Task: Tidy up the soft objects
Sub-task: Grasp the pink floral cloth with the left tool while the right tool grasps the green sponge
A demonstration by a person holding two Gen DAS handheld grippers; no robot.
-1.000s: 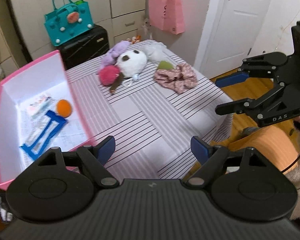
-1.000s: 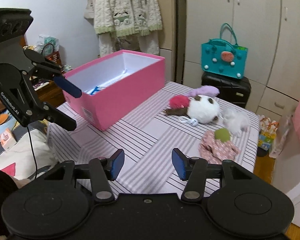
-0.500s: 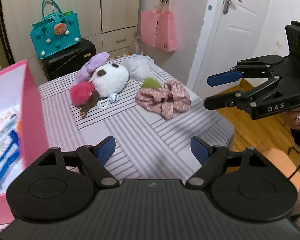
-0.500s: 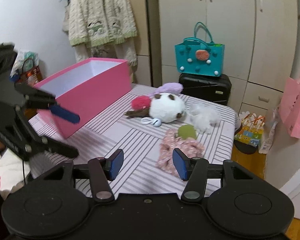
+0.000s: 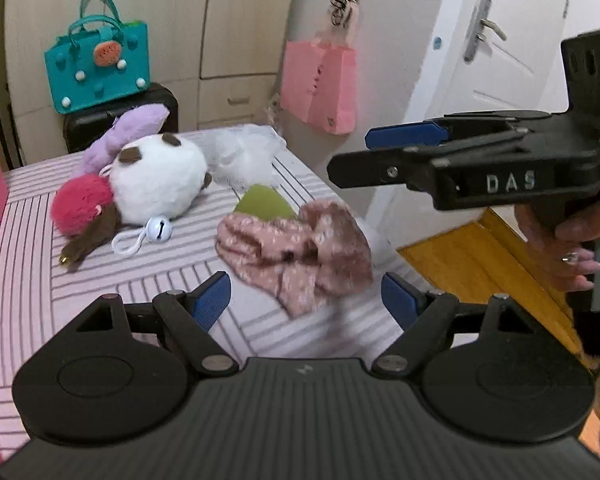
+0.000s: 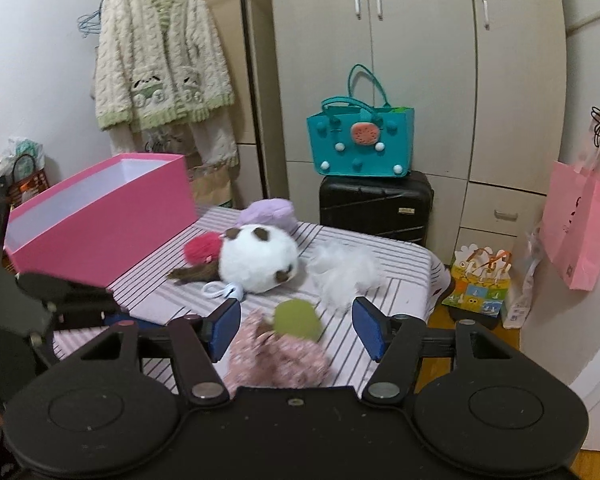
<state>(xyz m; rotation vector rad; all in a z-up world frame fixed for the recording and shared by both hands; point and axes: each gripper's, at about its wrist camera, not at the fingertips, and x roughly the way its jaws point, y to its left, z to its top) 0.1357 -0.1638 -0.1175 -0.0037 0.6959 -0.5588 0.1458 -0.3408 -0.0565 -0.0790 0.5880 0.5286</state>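
Observation:
Soft items lie on the striped table (image 5: 28, 280): a pink floral cloth (image 5: 296, 252) with a green pad (image 5: 262, 202) at its far edge, a white round plush (image 5: 156, 178), a red pompom (image 5: 82, 204), a purple plush (image 5: 136, 124) and white fluff (image 5: 244, 156). My left gripper (image 5: 306, 300) is open just short of the cloth. My right gripper (image 6: 296, 330) is open, with the cloth (image 6: 278, 360) and green pad (image 6: 296, 318) between its fingers. It also shows in the left wrist view (image 5: 384, 152), above the table's right edge. The pink box (image 6: 100, 216) stands at the left.
A teal bag (image 6: 360, 144) sits on a black suitcase (image 6: 374, 206) behind the table. A pink paper bag (image 5: 320, 84) hangs on the wall. A white door (image 5: 500, 40) and wooden floor (image 5: 480, 256) are at the right. A small bell (image 5: 158, 228) on a white cord lies by the plush.
Both grippers have moved toward the far right end of the table and closer to the floral cloth. The pink box has slid to the left edge of the left wrist view.

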